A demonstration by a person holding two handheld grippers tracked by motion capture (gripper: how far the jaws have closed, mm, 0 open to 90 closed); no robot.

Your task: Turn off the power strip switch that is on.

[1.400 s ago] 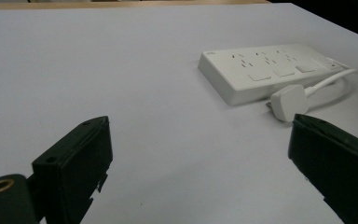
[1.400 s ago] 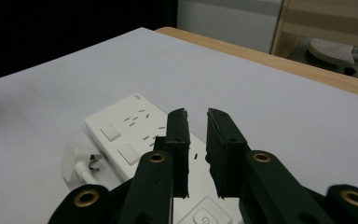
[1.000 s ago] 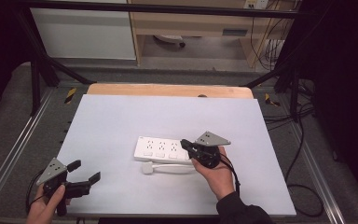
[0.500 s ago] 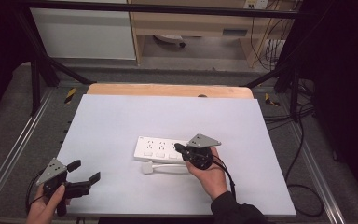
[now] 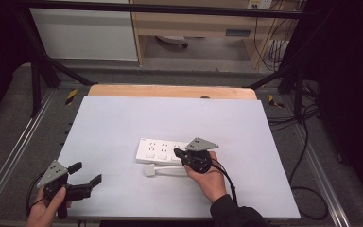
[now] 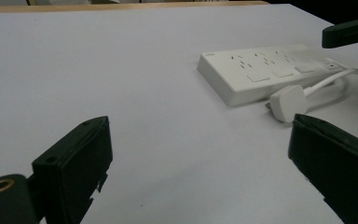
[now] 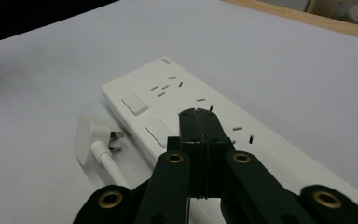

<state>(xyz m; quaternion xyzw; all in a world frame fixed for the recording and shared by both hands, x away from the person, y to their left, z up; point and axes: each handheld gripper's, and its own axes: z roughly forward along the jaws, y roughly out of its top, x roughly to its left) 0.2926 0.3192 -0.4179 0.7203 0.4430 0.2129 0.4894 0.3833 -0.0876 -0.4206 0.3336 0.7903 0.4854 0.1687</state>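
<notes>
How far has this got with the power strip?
Early days. The plug lies loose beside the power strip, in no socket. The right gripper, jaws shut and empty, hovers over the strip's switches. The left gripper waits open, apart. Any pressing or plugging remains.

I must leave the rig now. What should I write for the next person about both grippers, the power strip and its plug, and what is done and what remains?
Right gripper: shut, nothing between its jaws, tips poised over the power strip near its rocker switches; whether they touch it cannot be told.
Left gripper: open, holding nothing, at the near left of the white table, apart from the strip.
Power strip: lies flat at the table's middle. Its white plug lies loose on the table just in front of it, cable attached.
Done: nothing visibly changed on the strip.
Left: probably pressing a switch with the shut right gripper; the plug is untouched.
</notes>
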